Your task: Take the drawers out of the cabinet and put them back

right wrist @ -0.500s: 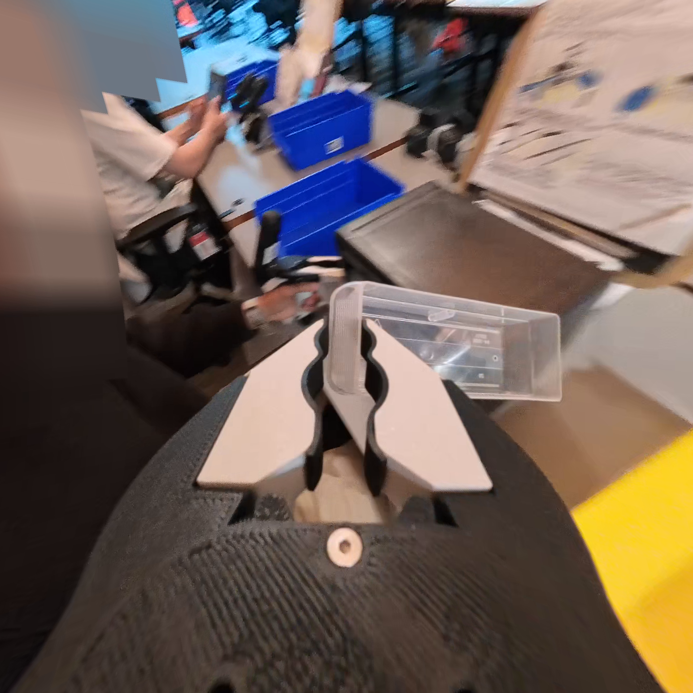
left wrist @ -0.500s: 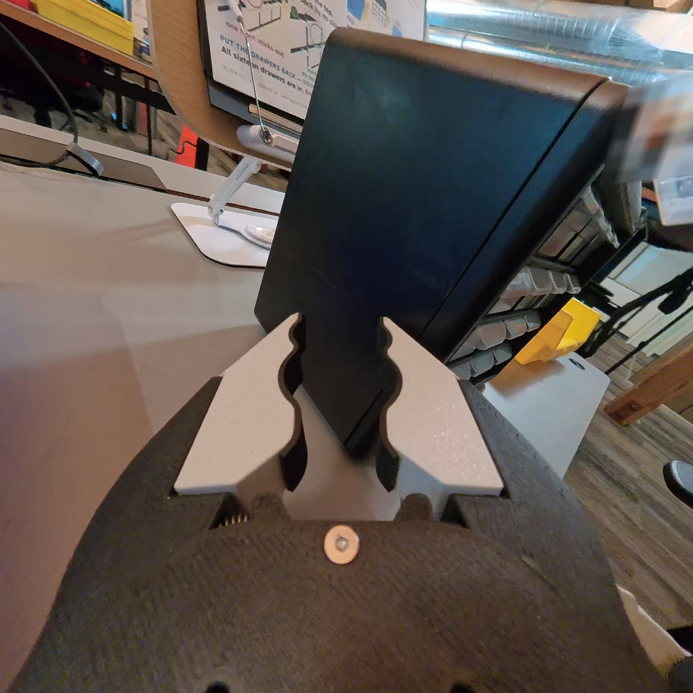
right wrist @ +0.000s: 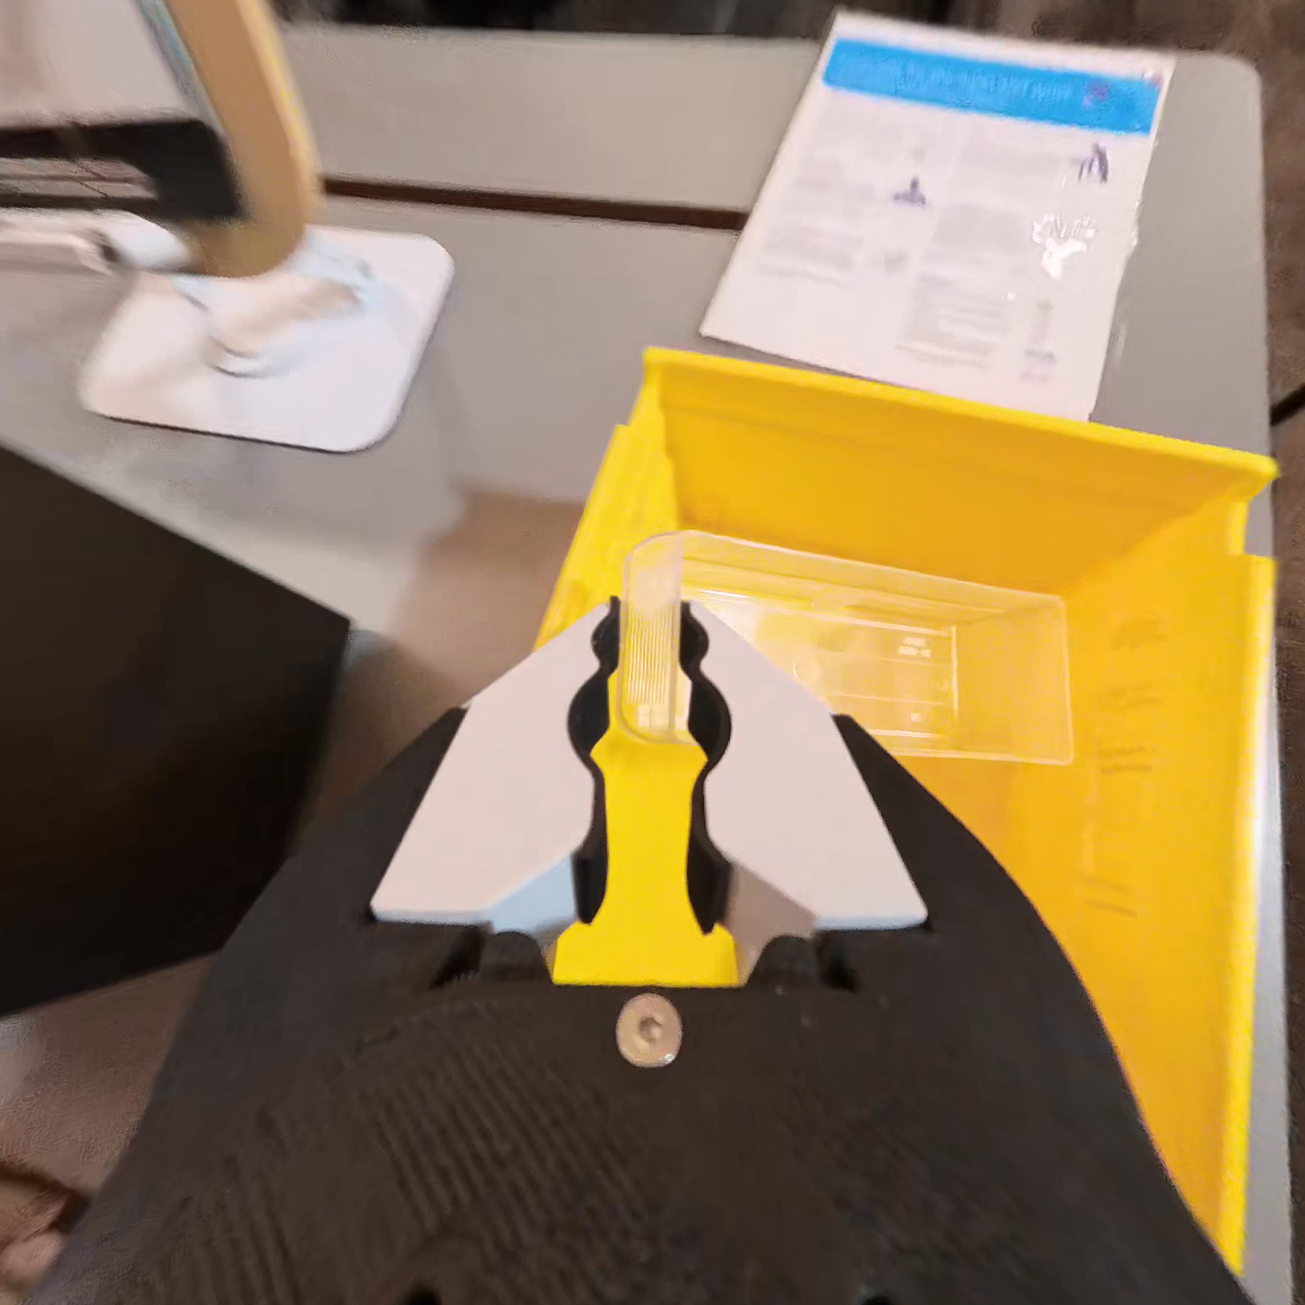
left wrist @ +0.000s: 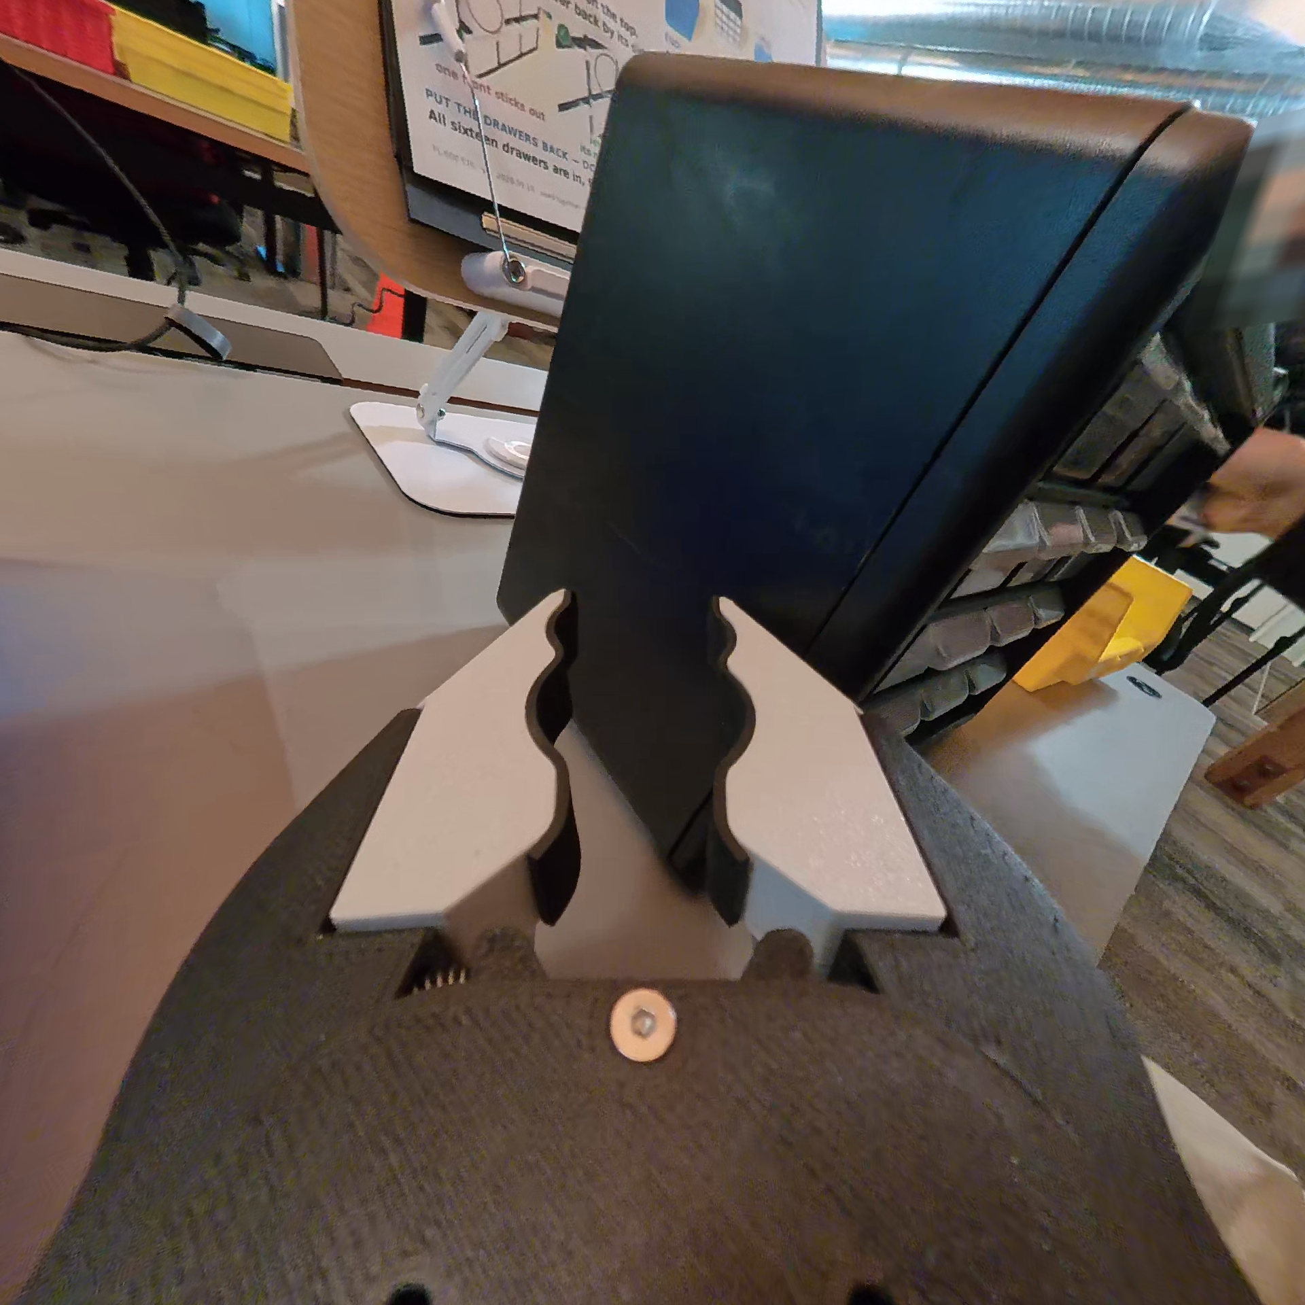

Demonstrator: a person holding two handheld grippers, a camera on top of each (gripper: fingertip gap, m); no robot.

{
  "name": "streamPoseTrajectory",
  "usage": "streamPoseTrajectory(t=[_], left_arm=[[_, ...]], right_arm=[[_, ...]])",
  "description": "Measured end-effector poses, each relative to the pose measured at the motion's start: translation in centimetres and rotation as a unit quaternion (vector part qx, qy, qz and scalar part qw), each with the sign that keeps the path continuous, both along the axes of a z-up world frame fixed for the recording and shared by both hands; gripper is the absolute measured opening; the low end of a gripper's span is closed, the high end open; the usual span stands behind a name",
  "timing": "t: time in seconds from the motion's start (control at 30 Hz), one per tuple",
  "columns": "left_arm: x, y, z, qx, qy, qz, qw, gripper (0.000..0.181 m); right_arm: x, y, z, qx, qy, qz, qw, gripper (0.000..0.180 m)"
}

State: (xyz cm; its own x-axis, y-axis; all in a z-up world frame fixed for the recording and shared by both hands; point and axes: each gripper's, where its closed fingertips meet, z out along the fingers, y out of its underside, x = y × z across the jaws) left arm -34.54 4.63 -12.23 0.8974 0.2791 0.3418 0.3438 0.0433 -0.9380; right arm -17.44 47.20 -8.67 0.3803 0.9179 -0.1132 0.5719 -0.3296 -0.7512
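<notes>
Right wrist view, blurred: right gripper [right wrist: 648, 621] pinches clear drawer [right wrist: 876, 664] over yellow bin [right wrist: 988, 494]; left gripper [left wrist: 642, 621] open.

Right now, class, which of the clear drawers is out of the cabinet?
The clear drawer pinched by its front tab in the right gripper, held over the yellow bin. The other drawers sit in their cabinet slots.

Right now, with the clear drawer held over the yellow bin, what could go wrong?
1. The right tongs pinch the clear drawer only by its front handle tab, so the long body could swing or slip out.
2. The drawer hangs above the yellow bin; released here it would probably drop and land askew.
3. The left tongs rest against the black cabinet near its lower corner, open, not gripping; a push could shift it.
</notes>
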Motion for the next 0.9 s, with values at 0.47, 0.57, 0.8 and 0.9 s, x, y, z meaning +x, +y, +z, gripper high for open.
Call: streamPoseTrajectory(t=[0.47,0.57,0.8,0.9], left_arm=[[-0.4,0.3,-0.2,0.002,-0.008,-0.003,1.000,0.032],[-0.4,0.4,-0.2,0.006,-0.013,-0.002,1.000,0.032],[-0.4,0.2,-0.1,0.006,-0.012,-0.002,1.000,0.033],[-0.4,0.2,-0.1,0.007,-0.014,-0.001,1.000,0.033]], right_arm=[[-4.7,4.2,-9.9,0.000,-0.129,-0.009,0.992,0.013],[-4.8,4.3,-10.5,0.017,-0.137,-0.010,0.990,0.022],[-2.3,5.9,-5.1,0.130,-0.116,-0.061,0.983,0.043],[1.6,6.5,2.2,0.296,-0.115,-0.097,0.943,0.046]])
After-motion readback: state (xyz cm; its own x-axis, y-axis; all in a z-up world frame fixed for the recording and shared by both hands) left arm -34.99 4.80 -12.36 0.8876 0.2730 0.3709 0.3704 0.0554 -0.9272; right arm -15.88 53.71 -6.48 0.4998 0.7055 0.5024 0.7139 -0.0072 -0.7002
